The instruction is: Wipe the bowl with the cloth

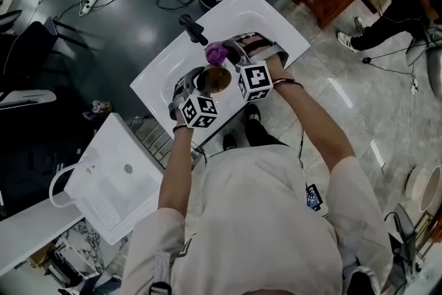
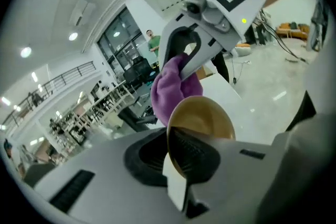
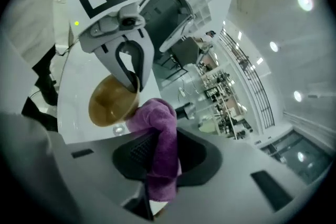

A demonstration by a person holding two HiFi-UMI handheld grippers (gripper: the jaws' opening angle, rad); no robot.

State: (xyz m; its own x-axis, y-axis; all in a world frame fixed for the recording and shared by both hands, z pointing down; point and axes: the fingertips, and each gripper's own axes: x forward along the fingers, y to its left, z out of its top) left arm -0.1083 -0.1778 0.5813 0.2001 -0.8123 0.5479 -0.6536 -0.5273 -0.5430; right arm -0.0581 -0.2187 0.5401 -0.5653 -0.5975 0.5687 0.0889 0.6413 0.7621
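- Person's pale shirt [image 1: 262,217] is filling the bottom of the head view, both forearms reaching up-frame to mid-picture.
- L gripper [image 1: 202,79] is sitting just left of centre w/ its marker cube below it. R gripper [image 1: 231,55] is sitting just right of centre, its cube lower right of it.
- L gripper's own view: jaws are closing nearly all the way, pinching the rim of the brown bowl [image 2: 202,118]. The bowl is standing on edge in the lower middle of the frame, hollow side facing right.
- R gripper's own view: jaws are clamping tight on the purple cloth [image 3: 160,149]. A fold is running up from btwn the jaws to a lump at frame centre.
- Head view: bowl is hanging mid-frame btwn the two grippers, open side up, over the white sink [image 1: 273,21].
- Cloth lump is lying at the bowl's upper edge in the head view. In the R gripper view it's pressing against the rim's right side. Can't tell if it's reaching inside the bowl.
- Black faucet [image 1: 193,28] is standing up-left of the cloth, at the sink's far edge.
- Second white basin [image 1: 110,176] is lying at lower left, well apart.
- Another person [image 1: 407,0] is sitting at upper right on the pale floor.
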